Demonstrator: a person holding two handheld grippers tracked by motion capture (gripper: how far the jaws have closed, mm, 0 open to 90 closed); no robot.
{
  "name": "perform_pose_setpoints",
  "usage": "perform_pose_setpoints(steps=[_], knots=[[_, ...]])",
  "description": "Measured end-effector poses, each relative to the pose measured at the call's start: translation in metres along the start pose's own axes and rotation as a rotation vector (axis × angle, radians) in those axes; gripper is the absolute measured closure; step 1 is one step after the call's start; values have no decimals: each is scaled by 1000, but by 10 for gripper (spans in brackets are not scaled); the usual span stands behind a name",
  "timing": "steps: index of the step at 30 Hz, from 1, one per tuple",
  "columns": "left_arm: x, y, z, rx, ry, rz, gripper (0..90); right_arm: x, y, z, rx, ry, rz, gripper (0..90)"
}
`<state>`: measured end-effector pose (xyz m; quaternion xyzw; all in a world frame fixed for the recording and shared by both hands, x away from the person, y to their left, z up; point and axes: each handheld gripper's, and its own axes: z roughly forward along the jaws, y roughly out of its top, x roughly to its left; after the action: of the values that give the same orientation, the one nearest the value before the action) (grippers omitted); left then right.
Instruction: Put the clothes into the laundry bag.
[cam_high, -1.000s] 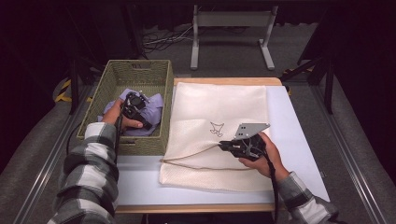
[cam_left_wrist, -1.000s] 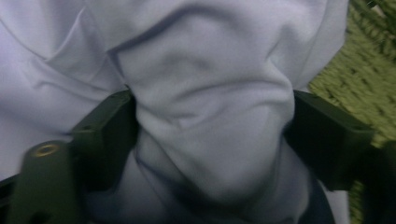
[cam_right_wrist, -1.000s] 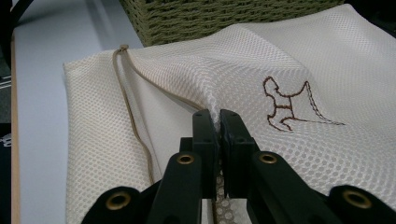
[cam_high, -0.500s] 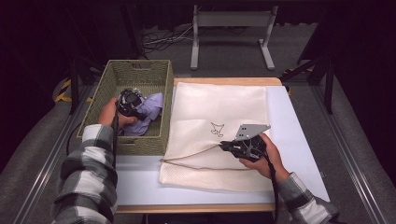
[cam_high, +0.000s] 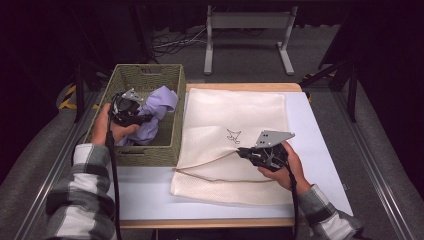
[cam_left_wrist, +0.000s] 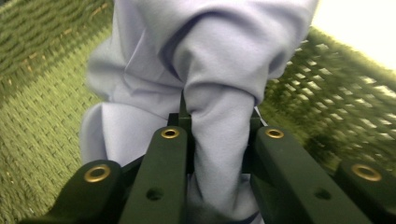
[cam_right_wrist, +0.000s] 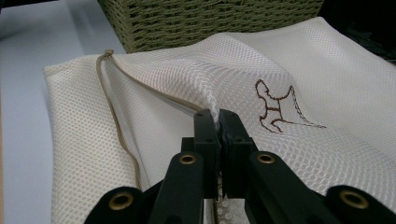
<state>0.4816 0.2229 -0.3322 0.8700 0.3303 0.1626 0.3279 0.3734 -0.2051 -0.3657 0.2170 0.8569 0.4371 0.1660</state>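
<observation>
The desk (cam_high: 320, 130) carries a cream mesh bag (cam_high: 235, 120) lying flat with its long axis running away from the person and its zippered opening along the near end, and just to the left of it, touching its side, a green woven basket (cam_high: 172, 100). The coming move looks to turn on this: the lilac garment (cam_high: 157, 107) sits in the basket to the left of the bag, so it has to travel rightward and toward the person to meet the opening. The left hand-held gripper (cam_high: 137, 117) is the nearer one to the garment; its jaws have just been closing and now pinch a fold of the cloth (cam_left_wrist: 219, 140), with part of it raised near the basket's rim. The right hand-held gripper (cam_high: 245, 152) is clenched on the upper mesh layer (cam_right_wrist: 215, 109) at the opening, tenting it up off the lower layer.
</observation>
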Motion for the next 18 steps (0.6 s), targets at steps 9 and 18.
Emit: perform_pose_setpoints(steps=[9, 18], knots=[[-11, -10, -14, -69, -41, 12, 801, -1, 0, -5, -19, -28, 6, 875], [-39, -19, -27, -144, -69, 33, 802, 1, 1, -4, -17, -37, 3, 875]])
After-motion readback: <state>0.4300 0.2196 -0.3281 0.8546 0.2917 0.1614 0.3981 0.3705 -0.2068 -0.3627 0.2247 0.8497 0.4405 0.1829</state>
